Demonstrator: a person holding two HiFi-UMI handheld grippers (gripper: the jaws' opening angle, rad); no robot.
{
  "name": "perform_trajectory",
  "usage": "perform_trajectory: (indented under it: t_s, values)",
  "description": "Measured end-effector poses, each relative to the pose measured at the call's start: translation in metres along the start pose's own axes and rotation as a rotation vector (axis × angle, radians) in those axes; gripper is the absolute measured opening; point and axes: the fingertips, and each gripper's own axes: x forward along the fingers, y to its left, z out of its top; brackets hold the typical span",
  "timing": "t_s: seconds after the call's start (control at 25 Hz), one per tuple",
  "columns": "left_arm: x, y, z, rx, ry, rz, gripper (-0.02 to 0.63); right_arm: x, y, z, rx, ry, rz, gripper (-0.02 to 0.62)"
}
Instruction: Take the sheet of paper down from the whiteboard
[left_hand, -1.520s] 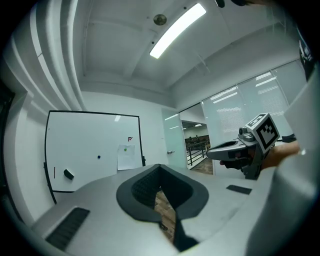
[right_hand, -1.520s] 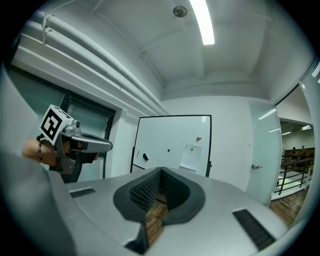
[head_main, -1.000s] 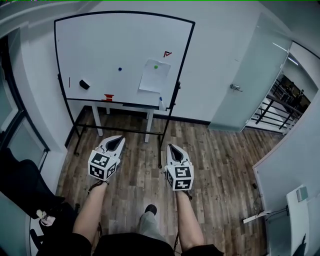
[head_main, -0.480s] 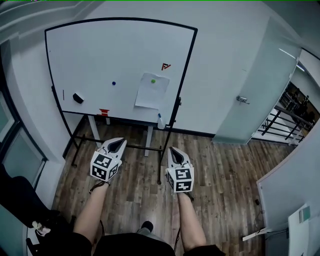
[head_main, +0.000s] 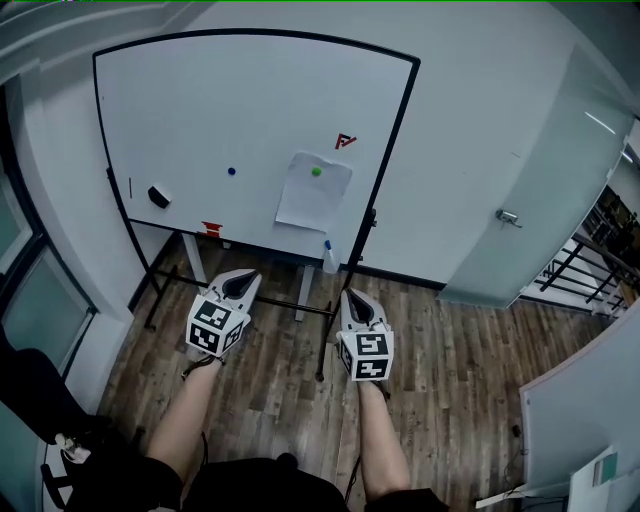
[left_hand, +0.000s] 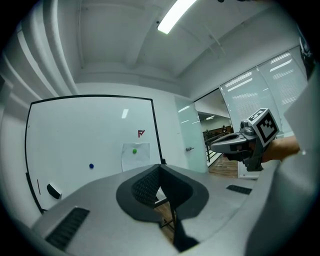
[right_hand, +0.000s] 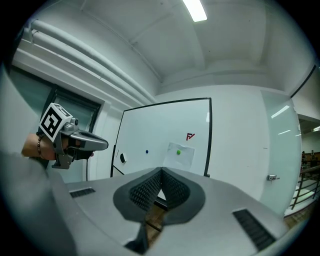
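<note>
Left gripper (head_main: 240, 281), right gripper (head_main: 354, 302) closed, sheet (head_main: 312, 195) on whiteboard (head_main: 200, 105)

floor (head_main: 450, 350): brown wood planks
wall (head_main: 470, 120): plain white
door (head_main: 545, 190): frosted glass, right side, metal handle (head_main: 508, 216)
window (head_main: 42, 300): left, dark frame
table (head_main: 192, 258): white legs, against wall
ceiling (right_hand: 235, 45): white, strip light (right_hand: 196, 10) on, pipes (right_hand: 90, 56) along one edge
railing (head_main: 590, 270): black, past door
</note>
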Motion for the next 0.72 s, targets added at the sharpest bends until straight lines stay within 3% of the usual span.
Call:
perform_trajectory:
  t_s: [0.48, 0.72]
  values:
    - [0.067, 0.037, -0.025, -0.017, 0.018, 0.009, 0.018, 0.077, -0.021, -0.017, 0.001, 0.025, 0.029, 0.023]
    - [0.132, 0.091, -0.028, -0.032, -0.005, -0.023, 0.018, 0.145, -0.041, -0.016, -0.002, 0.032, -0.015, 0.023]
